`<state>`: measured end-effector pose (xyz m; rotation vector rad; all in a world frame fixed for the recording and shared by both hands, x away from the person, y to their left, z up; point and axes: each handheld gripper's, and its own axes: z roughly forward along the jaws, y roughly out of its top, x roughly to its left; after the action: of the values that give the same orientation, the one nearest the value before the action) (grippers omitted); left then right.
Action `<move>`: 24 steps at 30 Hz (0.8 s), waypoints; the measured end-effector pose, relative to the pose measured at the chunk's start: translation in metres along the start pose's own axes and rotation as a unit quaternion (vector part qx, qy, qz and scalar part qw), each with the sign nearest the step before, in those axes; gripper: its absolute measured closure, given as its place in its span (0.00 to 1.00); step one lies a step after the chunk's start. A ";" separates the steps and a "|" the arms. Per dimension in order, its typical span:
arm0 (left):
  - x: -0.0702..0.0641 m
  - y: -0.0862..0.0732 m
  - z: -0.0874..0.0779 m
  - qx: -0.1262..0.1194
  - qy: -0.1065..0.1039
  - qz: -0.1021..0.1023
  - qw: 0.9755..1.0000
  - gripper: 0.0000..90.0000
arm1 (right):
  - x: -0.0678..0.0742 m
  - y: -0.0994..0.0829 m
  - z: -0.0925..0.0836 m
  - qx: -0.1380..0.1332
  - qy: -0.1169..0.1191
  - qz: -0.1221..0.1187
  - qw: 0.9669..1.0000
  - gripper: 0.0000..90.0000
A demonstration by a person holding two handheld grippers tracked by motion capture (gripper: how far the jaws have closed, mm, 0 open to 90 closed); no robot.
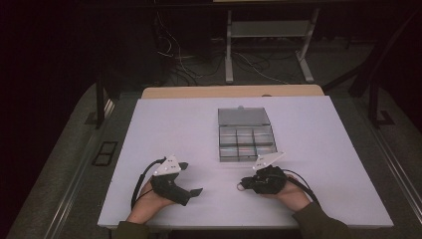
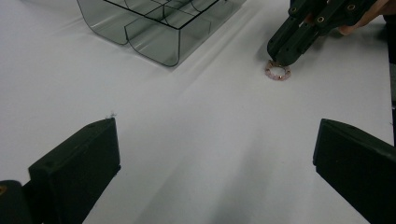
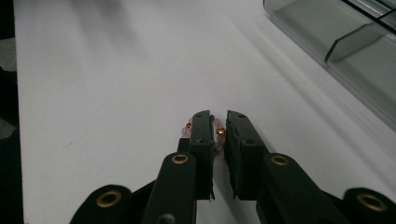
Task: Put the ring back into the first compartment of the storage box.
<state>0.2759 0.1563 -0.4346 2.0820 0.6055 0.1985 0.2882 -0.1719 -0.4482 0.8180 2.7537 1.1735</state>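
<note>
Pinching the small beaded ring (image 2: 277,71) with our right gripper (image 3: 219,122) near the table's (image 1: 318,149) front edge, just before the clear compartment box (image 1: 246,142), we rest our left gripper (image 2: 210,149) wide open, keeping it clear.

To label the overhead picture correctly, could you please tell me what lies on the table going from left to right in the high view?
Left gripper with its fingers open, then the right gripper, its fingers nearly closed around a small bead bracelet, then the clear compartment box, set farther back with its lid open.
</note>
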 end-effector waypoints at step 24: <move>-0.001 0.000 0.000 -0.001 -0.001 0.000 1.000 0.00 | 0.005 -0.002 0.002 0.003 -0.018 -0.026 0.999 0.95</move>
<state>0.2753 0.1561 -0.4343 2.0794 0.6042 0.1975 0.2837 -0.1692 -0.4498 0.7559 2.7326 1.1317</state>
